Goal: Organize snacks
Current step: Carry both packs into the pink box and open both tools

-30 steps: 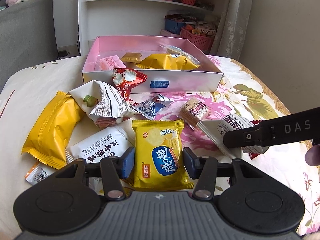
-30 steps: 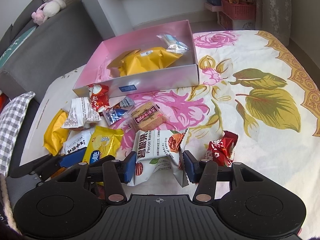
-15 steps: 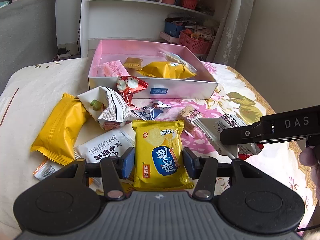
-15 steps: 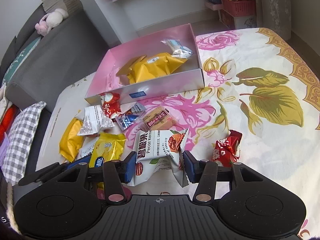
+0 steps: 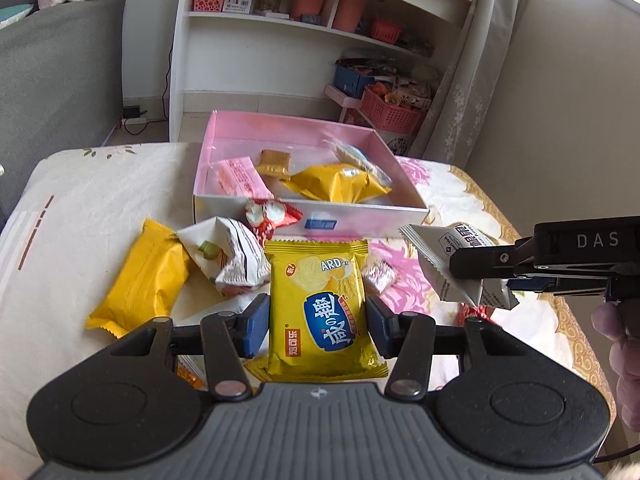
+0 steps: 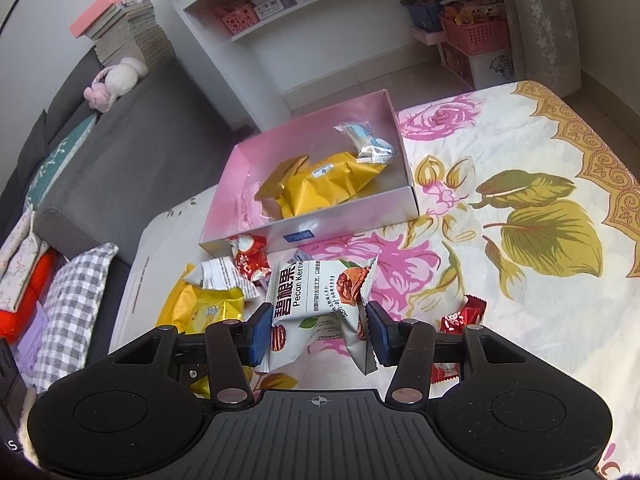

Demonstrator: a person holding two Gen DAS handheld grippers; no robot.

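My left gripper (image 5: 316,326) is shut on a yellow chips packet (image 5: 320,304), holding it by its sides above the flowered cloth. My right gripper (image 6: 318,332) is shut on a white pecan packet (image 6: 320,292), also lifted; in the left wrist view it hangs at the right (image 5: 444,256). Beyond both stands the open pink box (image 5: 360,216), which holds a large yellow packet (image 5: 336,182), a pink packet (image 5: 240,176) and a clear packet (image 6: 368,142). Loose in front of the box lie a yellow packet (image 5: 148,276), a crumpled white packet (image 5: 228,256) and a red candy (image 5: 272,216).
A second red candy (image 6: 460,316) lies on the cloth to the right. A grey sofa (image 6: 120,152) runs along the left. A white shelf unit (image 5: 280,40) and pink baskets (image 5: 392,112) stand behind the box. A person's fingers (image 5: 624,340) show at the right edge.
Both grippers have risen, each carrying its packet off the cloth. The box and loose snacks now sit lower and farther in both views.
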